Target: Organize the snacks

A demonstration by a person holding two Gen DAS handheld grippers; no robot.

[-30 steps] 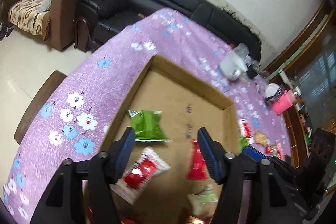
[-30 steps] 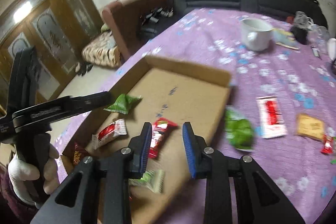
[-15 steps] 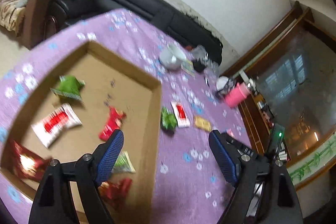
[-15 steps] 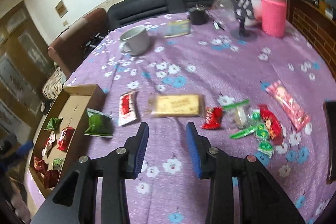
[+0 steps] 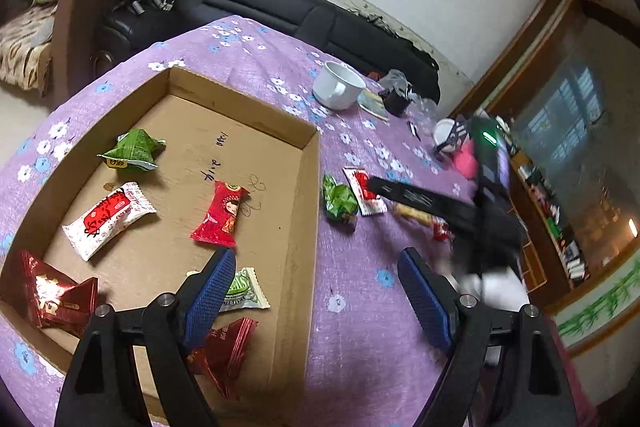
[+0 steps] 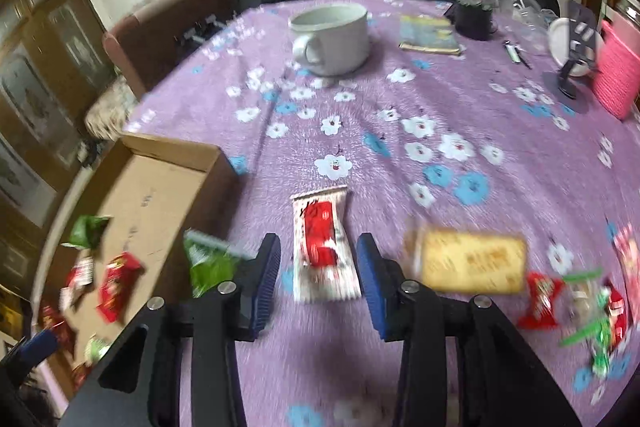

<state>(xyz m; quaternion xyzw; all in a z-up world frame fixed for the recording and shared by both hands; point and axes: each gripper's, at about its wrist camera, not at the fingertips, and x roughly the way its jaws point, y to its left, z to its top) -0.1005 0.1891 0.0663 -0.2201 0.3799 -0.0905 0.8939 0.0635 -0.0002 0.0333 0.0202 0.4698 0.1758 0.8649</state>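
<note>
My left black two-finger gripper (image 5: 316,291) hung with its blue-padded fingers (image 5: 210,293) spread wide, nothing between them. My right black two-finger gripper (image 6: 317,277) was also parted, fingers (image 6: 266,277) angled down toward the surface, holding nothing. In the left wrist view it (image 5: 436,207) reached across on the right, blurred.

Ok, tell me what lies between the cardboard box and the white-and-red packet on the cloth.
A crumpled green packet, beside the cardboard box wall and left of the white-and-red packet; clearest in the left wrist view.
</note>
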